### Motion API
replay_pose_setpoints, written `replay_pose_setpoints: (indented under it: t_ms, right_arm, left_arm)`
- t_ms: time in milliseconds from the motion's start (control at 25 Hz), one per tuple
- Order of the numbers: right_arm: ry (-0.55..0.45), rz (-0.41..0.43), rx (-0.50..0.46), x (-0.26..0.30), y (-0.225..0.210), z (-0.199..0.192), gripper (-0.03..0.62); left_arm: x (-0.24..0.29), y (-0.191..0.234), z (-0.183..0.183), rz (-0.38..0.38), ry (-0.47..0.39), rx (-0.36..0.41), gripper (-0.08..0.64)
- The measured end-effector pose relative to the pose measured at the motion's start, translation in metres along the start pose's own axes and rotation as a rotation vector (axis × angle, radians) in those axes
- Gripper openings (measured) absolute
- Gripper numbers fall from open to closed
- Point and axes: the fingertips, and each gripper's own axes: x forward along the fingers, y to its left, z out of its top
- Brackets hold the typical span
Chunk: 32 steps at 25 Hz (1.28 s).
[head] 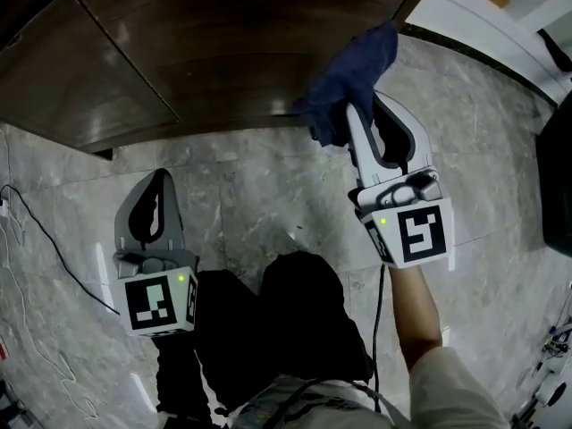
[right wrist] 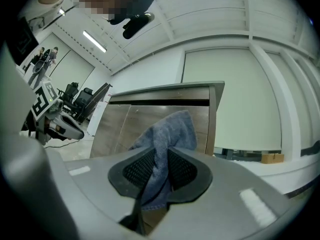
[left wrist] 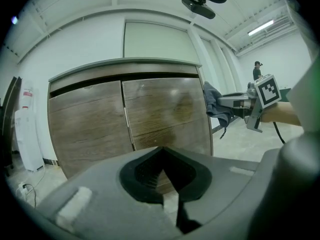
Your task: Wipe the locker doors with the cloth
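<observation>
Though no readable writing shows anywhere, each gripper's cube carries a black-and-white square marker. At far left a thin black cable (head: 54,248) trails over the grey marble-patterned floor (head: 259,204). The left gripper (head: 161,179) hangs over open floor, well short of the dark brown wood-grain locker doors (head: 206,43). Its own view shows its jaws pressed together with nothing between them, pointing at the seam between the two doors (left wrist: 125,119). The floor between the two grippers lies bare, so there is room to move.

Further right, the right gripper (head: 355,119) has its jaws clamped on a dark blue terry cloth (head: 349,74). The cloth bunches up past the tips (right wrist: 167,129) at the locker's right-hand edge (right wrist: 215,119); whether it presses on the wood cannot be told. From the left gripper view the cloth (left wrist: 216,104) sits level with the upper half of the right door. Beyond that edge stands a pale wall panel (right wrist: 230,99), with a cardboard box (right wrist: 272,157) low beside it
</observation>
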Motion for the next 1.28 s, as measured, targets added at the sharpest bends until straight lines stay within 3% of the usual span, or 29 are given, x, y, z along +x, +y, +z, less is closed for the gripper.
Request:
replay_pose_setpoints:
  t_ms: [320,800,1280]
  right_arm:
    - [-0.009,0.000,-0.020,0.015,-0.003,0.003,0.080]
    - [-0.094,-0.045,-0.205,0.057,-0.068,0.063,0.081]
    - [0.012,-0.046,-0.169,0.074,-0.069,0.003,0.081]
  left_arm:
    - [-0.007,0.002,-0.012,0.006,0.001,-0.004,0.000]
    - [-0.015,0.003,-0.007,0.034,-0.023,0.014,0.000]
    - [-0.026,0.005,-0.009,0.069,-0.029,0.028,0.000]
